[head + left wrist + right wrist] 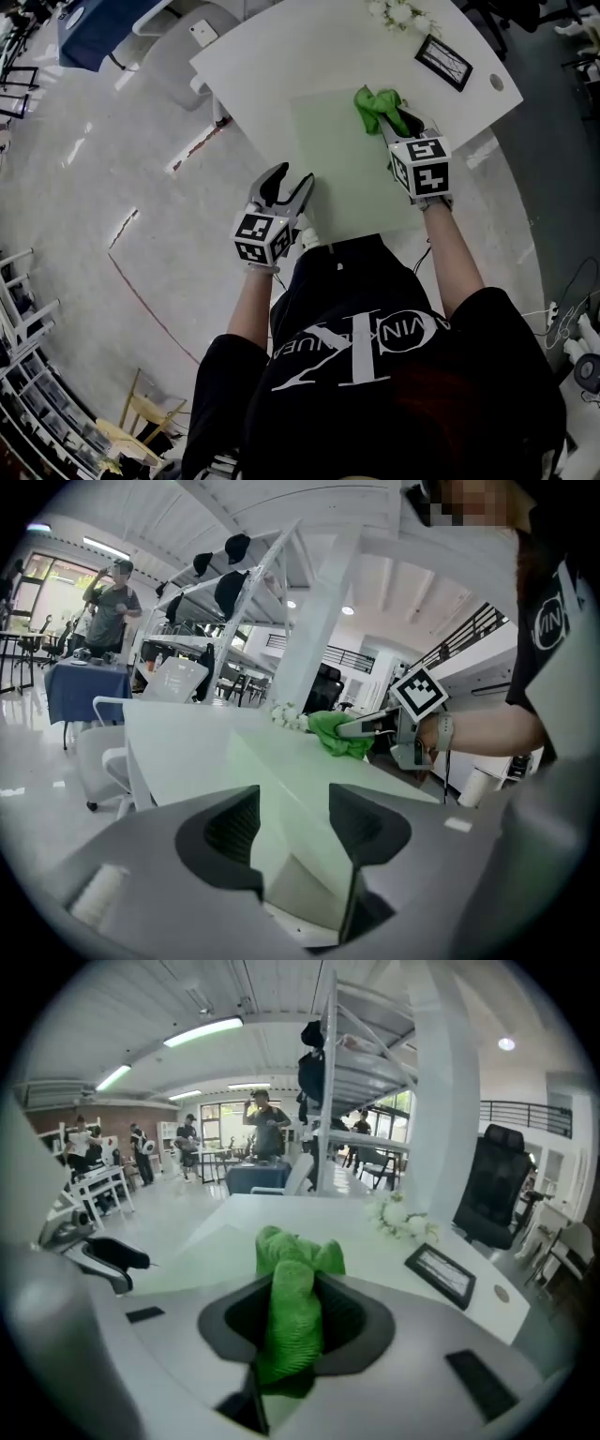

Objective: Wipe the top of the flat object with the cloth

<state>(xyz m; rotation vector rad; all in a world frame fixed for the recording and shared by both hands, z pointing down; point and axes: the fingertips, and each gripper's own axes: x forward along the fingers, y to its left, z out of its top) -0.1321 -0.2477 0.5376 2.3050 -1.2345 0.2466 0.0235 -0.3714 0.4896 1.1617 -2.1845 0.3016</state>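
Note:
A pale green flat mat (342,178) lies on the white table (281,56). A bright green cloth (377,105) hangs bunched over the mat's far right part, and my right gripper (390,124) is shut on it. In the right gripper view the cloth (295,1269) fills the gap between the jaws of the gripper (295,1321) and droops forward over the mat (202,1251). My left gripper (291,183) stands open at the mat's near left edge. In the left gripper view the mat's edge (281,771) runs between the spread jaws of the gripper (293,799), and the pads do not press on it.
A black picture frame (443,62) and white flowers (398,13) sit at the table's far right. A white chair (183,42) stands beyond the table's left corner. The table's left edge drops to the floor beside my left gripper. People stand far back in the room.

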